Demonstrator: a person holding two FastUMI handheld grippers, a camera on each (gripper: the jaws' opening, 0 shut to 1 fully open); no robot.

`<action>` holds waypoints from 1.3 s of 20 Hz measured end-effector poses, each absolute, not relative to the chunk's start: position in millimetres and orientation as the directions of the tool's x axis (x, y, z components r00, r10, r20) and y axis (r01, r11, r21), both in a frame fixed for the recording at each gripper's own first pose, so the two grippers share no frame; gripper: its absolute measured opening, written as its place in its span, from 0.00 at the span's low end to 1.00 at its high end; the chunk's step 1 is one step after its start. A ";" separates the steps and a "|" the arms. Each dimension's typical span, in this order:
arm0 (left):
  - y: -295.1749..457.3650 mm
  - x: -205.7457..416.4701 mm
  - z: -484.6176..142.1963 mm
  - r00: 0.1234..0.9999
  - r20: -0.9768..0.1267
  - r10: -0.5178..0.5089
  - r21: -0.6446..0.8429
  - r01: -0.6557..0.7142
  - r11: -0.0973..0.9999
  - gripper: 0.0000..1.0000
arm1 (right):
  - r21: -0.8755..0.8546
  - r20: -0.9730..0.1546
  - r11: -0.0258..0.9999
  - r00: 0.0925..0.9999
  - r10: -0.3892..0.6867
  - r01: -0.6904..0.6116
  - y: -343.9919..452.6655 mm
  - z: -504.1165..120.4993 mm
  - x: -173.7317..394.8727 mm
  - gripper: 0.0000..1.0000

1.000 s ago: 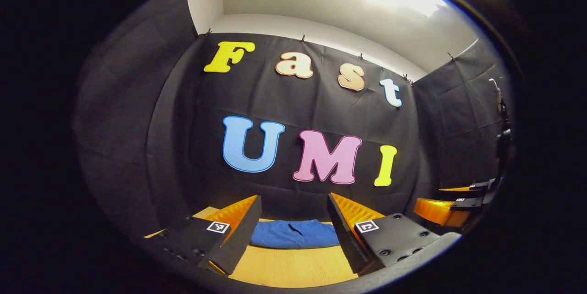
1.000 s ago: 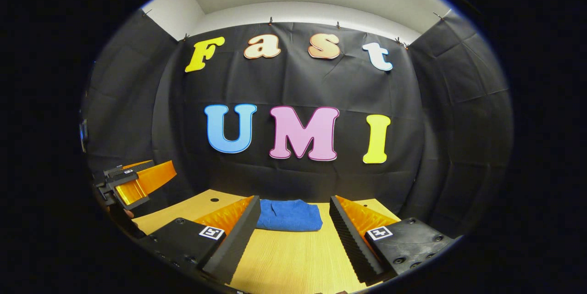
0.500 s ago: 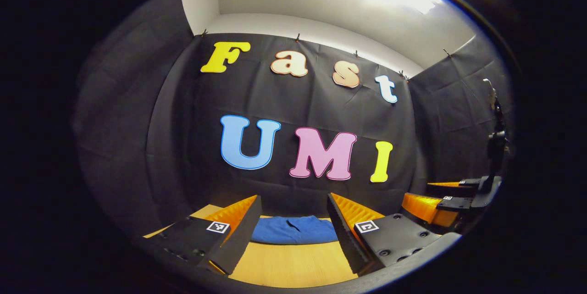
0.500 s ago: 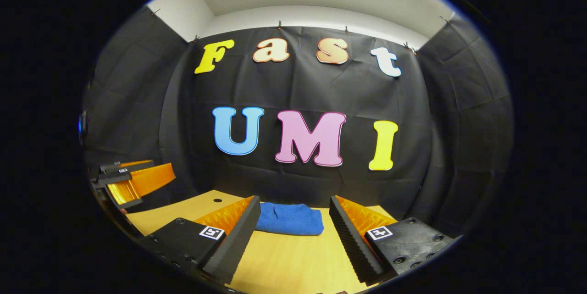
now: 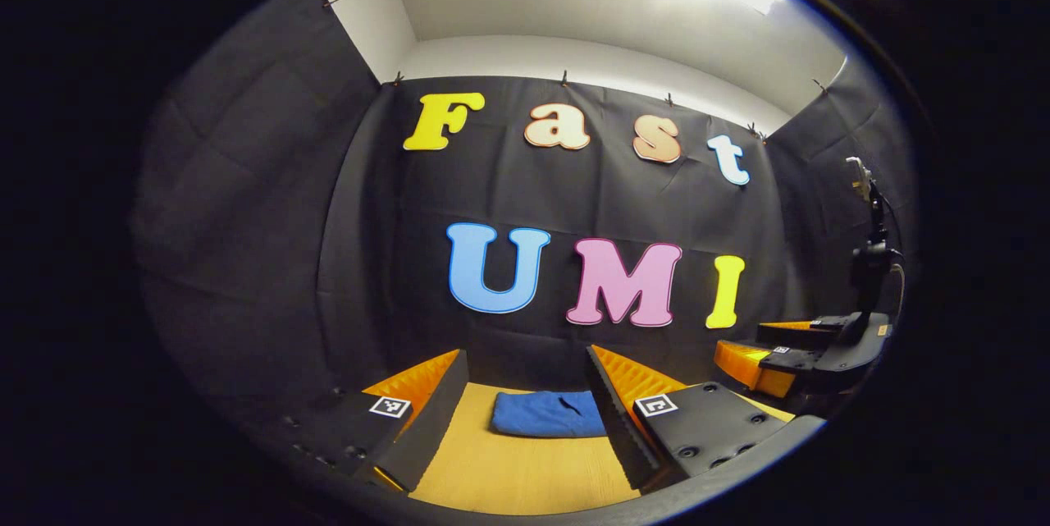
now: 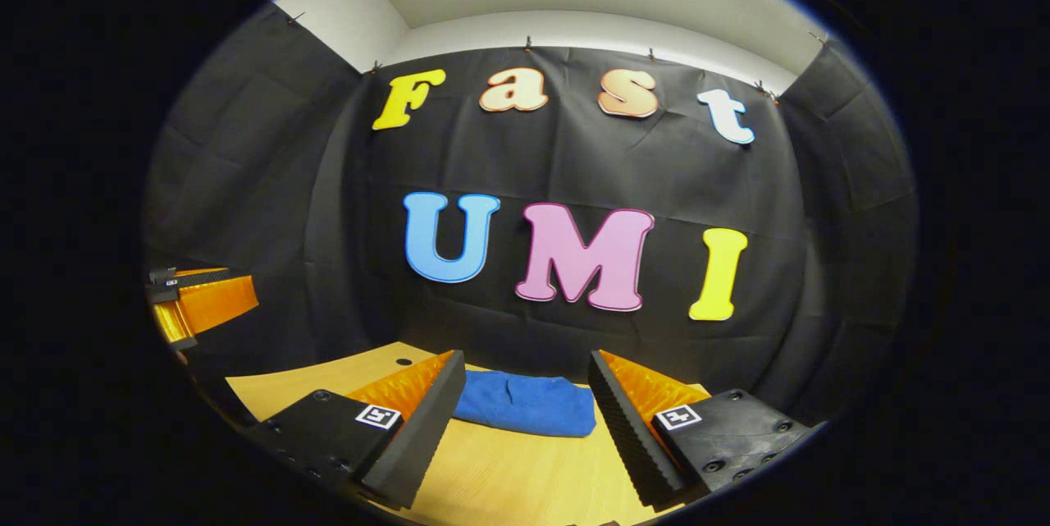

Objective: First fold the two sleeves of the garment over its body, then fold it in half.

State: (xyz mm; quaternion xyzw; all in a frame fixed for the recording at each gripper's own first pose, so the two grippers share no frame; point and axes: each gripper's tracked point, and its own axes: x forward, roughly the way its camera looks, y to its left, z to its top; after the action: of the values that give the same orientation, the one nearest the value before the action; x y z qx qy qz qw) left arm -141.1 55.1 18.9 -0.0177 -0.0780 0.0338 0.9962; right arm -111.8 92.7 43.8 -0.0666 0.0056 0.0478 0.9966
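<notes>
Lying folded and compact on the bench (image 6: 509,477), the blue garment (image 5: 548,414) sits dead ahead of the left gripper (image 5: 525,419) and right gripper (image 6: 525,419), long axis crosswise, jaws spread wide, empty, neither evidently nearer.

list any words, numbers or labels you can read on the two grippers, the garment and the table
Nothing on them can be read as text.
left gripper: no words; its square markers carry a black-and-white coded pattern, not letters.
right gripper: likewise, coded squares and no words.
blue garment: no print or tag that can be made out.
table: plain wood, no writing.
</notes>
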 end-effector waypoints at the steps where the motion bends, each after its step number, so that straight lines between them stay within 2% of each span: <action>1: 57.7 -142.8 19.2 0.985 0.153 0.084 -0.042 -0.078 0.996 0.82 | -0.143 -0.018 0.984 0.994 0.109 -0.110 97.1 42.7 -111.7 0.96; 5: 61.4 -151.4 22.6 0.981 0.165 0.105 -0.028 -0.102 0.994 0.80 | -0.121 -0.025 0.983 0.990 0.139 -0.141 108.0 37.8 -113.2 0.96; 6: 60.8 -151.6 22.5 0.981 0.165 0.104 -0.025 -0.101 0.995 0.82 | -0.116 -0.028 0.983 0.990 0.138 -0.140 108.6 37.5 -113.9 0.94; 7: 60.4 -152.5 22.7 0.981 0.165 0.101 -0.021 -0.099 0.995 0.81 | -0.111 -0.034 0.984 0.990 0.139 -0.142 109.6 34.3 -113.2 0.96; 22: 65.6 -155.7 25.0 0.979 0.184 0.091 0.008 -0.094 0.996 0.82 | -0.108 -0.056 0.987 0.992 0.110 -0.116 108.3 26.6 -110.6 0.96; 25: 70.1 -157.0 24.3 0.978 0.179 0.107 -0.001 -0.108 0.994 0.81 | -0.111 -0.055 0.986 0.992 0.117 -0.123 111.4 23.9 -110.0 0.93; 26: 70.9 -158.1 23.4 0.978 0.178 0.110 -0.001 -0.112 0.994 0.80 | -0.110 -0.056 0.986 0.991 0.118 -0.124 112.0 23.3 -109.8 0.96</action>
State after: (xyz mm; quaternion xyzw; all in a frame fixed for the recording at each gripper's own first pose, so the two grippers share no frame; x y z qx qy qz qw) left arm -158.1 70.9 23.4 0.0046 -0.0895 0.0557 0.9944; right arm -109.8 112.0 23.3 -0.0565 0.0245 0.0606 0.9963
